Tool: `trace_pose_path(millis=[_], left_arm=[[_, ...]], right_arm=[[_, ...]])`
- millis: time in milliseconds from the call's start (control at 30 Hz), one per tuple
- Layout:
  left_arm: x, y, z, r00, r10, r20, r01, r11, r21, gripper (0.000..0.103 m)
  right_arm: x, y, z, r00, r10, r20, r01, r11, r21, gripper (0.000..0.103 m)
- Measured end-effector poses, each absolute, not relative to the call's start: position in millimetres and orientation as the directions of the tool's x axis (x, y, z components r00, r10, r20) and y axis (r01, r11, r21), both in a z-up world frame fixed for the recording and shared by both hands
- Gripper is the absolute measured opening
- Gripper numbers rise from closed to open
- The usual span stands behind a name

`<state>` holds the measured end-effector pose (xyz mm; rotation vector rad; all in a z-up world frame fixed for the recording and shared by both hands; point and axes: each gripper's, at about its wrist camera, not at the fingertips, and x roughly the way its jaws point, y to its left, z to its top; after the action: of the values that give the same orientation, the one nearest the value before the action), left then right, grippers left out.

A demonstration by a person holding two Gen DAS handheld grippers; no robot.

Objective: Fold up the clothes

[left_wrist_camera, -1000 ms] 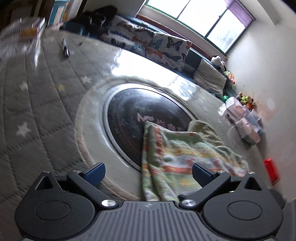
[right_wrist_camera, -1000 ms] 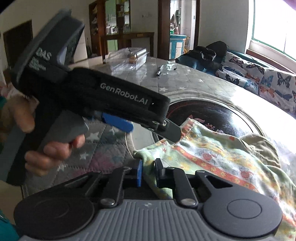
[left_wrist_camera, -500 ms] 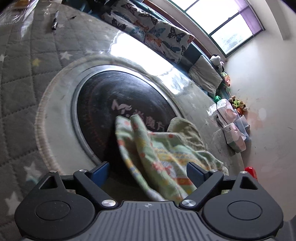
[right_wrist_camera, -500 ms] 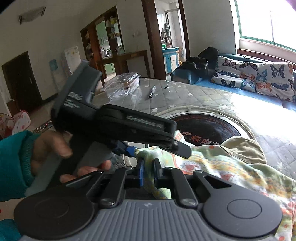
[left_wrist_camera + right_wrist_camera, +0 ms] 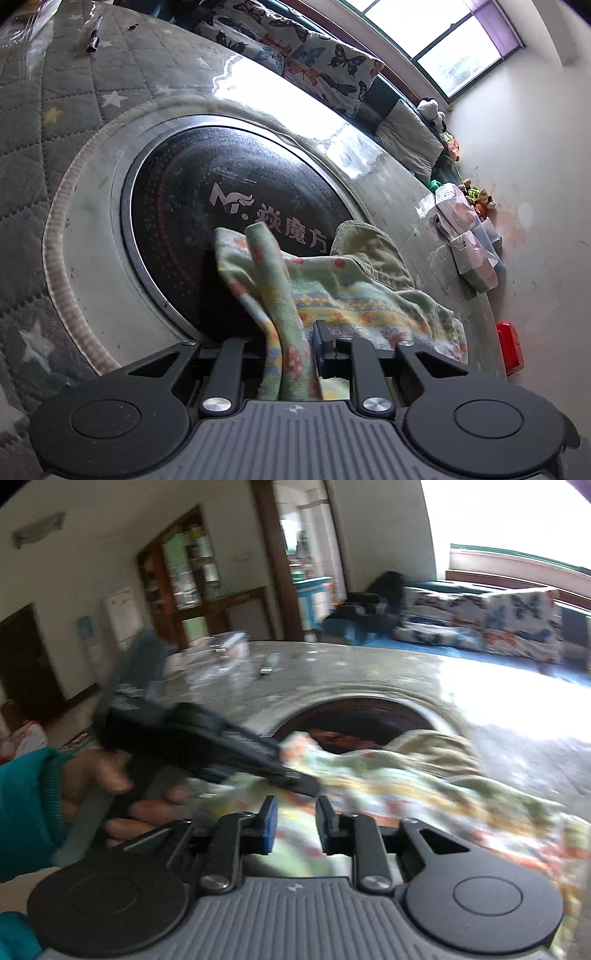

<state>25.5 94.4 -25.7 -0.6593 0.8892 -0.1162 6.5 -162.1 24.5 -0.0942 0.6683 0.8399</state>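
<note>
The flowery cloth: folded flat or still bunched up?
Bunched, not folded. The flowery cloth lies crumpled on the table, one edge gathered upright between the closing left gripper.

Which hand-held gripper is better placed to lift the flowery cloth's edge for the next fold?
Left. The left hand-held gripper is closing with the flowery cloth bunched between its jaws; the right hand-held gripper is opening, nothing visibly pinched between its jaws.

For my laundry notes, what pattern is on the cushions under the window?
Butterflies on white cushions, clearest in the left wrist view.
</note>
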Motion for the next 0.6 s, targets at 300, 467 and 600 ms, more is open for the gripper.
trace_pose_path(millis=[300, 467, 600], left_arm=[[25.6, 91.6, -23.7, 0.637, -0.344, -0.69, -0.172, 0.809, -0.562, 0.021], [26.7, 88.5, -22.0, 0.632, -0.338, -0.698, -0.166, 0.82, -0.547, 0.023], [27.9, 86.6, -21.0, 0.628, -0.342, -0.699, -0.16, 0.823, -0.546, 0.031]], right_arm=[[60.5, -245.0, 0.2, 0.677, 0.386, -0.626, -0.414, 0.904, 0.109, 0.045], [82.6, -272.4, -15.3, 0.725, 0.269, -0.634, -0.289, 0.954, 0.075, 0.054], [91.9, -279.8, -25.7, 0.711, 0.256, -0.655, -0.25, 0.963, 0.105, 0.06]])
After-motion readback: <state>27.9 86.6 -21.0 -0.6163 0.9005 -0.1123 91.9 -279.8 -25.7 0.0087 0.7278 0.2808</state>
